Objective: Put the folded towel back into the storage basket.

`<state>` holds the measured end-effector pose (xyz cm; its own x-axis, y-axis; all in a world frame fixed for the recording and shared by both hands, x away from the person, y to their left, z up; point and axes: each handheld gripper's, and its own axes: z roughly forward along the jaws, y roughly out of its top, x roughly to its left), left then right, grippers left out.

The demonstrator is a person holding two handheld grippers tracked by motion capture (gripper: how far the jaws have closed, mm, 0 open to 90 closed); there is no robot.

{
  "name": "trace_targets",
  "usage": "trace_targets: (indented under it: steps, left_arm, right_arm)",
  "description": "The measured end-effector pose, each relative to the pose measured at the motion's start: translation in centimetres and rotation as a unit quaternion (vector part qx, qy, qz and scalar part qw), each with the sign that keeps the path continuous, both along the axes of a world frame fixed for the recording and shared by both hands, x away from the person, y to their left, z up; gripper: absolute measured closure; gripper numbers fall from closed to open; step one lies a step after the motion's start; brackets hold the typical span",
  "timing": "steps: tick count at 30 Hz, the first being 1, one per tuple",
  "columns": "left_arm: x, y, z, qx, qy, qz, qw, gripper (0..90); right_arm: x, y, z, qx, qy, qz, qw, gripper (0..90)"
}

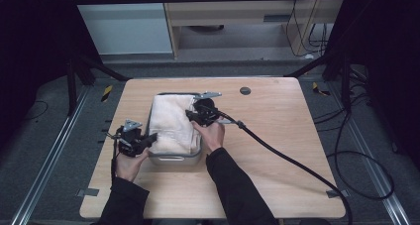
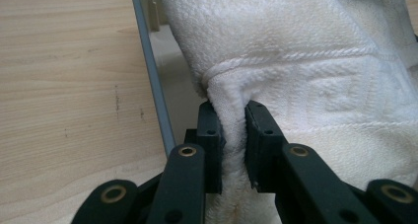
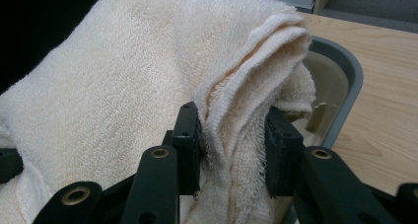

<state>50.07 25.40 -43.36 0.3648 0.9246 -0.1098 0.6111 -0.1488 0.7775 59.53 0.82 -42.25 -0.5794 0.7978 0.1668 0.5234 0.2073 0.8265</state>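
A folded cream towel [image 1: 171,122] lies over a grey metal tray [image 1: 174,160] in the middle of the wooden table. At the towel's near left corner my left gripper [image 1: 148,139] is shut, and in the left gripper view a fold of the towel [image 2: 276,61] is pinched between its pads [image 2: 212,130]. My right gripper [image 1: 192,115] is at the towel's far right edge, shut on a bunched, frayed hem of the towel [image 3: 148,76] with the tray's rim [image 3: 347,93] just behind it.
The tray's rim [image 2: 155,81] runs along bare wooden tabletop [image 2: 64,76] to its left. A thick black cable [image 1: 287,155] trails from the right gripper across the table to the right. A small dark disc [image 1: 244,90] sits near the table's far edge.
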Motion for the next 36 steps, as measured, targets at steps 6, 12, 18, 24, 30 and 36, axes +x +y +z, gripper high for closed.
trace_targets:
  steps: [6,12,18,24,30,36]
  left_arm:
    - [0.0,0.0,0.0,0.002,0.004,0.003,1.0,76.7]
    - [0.1,0.0,0.0,0.001,0.007,0.005,1.0,73.6]
    - [0.0,0.0,0.1,-0.003,0.001,0.003,1.0,68.7]
    - [-0.2,0.2,0.5,-0.009,-0.014,0.009,0.9998,65.0]
    - [-0.7,0.5,1.4,-0.022,-0.037,0.01,0.999,64.3]
    - [-1.0,0.8,2.0,-0.033,-0.055,0.007,0.9979,60.6]
  right_arm:
    - [0.2,0.0,-0.4,-0.008,0.006,0.004,0.9999,63.3]
    - [0.2,0.1,-0.6,-0.014,0.004,0.006,0.9999,61.9]
    - [0.1,0.1,-0.7,-0.031,-0.008,0.009,0.9995,59.0]
    - [0.0,0.1,-0.8,-0.047,-0.014,0.014,0.9987,58.5]
    - [-0.3,-0.1,-0.2,-0.045,-0.033,0.018,0.9983,55.8]
    - [-0.9,-1.0,1.1,-0.032,-0.049,0.021,0.9981,49.4]
